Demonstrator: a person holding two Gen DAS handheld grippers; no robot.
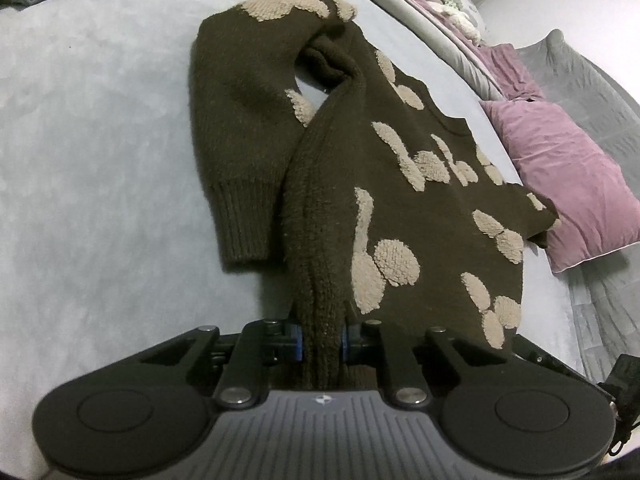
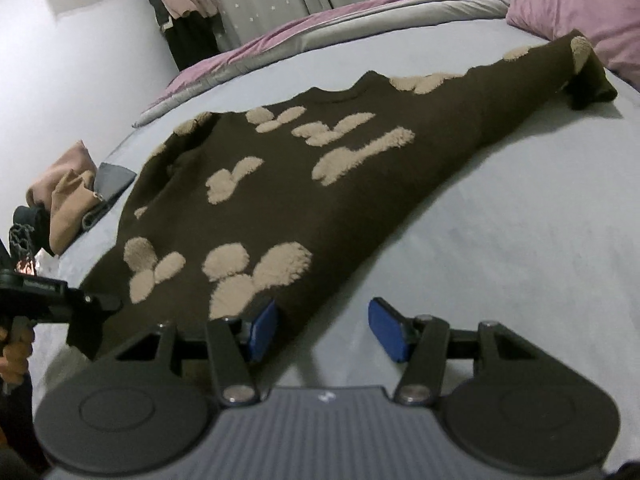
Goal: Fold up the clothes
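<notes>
Sweater (image 1: 340, 200) hem pinched by left hand-held gripper (image 1: 322, 340); right hand-held gripper (image 2: 322, 330) spread, empty.

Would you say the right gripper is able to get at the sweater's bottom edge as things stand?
Probably yes. The right gripper is open, with the brown sweater edge already lying between its blue pads, and nothing on the bed sheet blocks it.

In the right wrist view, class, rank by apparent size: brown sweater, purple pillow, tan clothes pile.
1. brown sweater, clearly largest.
2. purple pillow, cut off by the frame.
3. tan clothes pile.
Pillow lies farther away, so 2 and 3 are unsure.
</notes>
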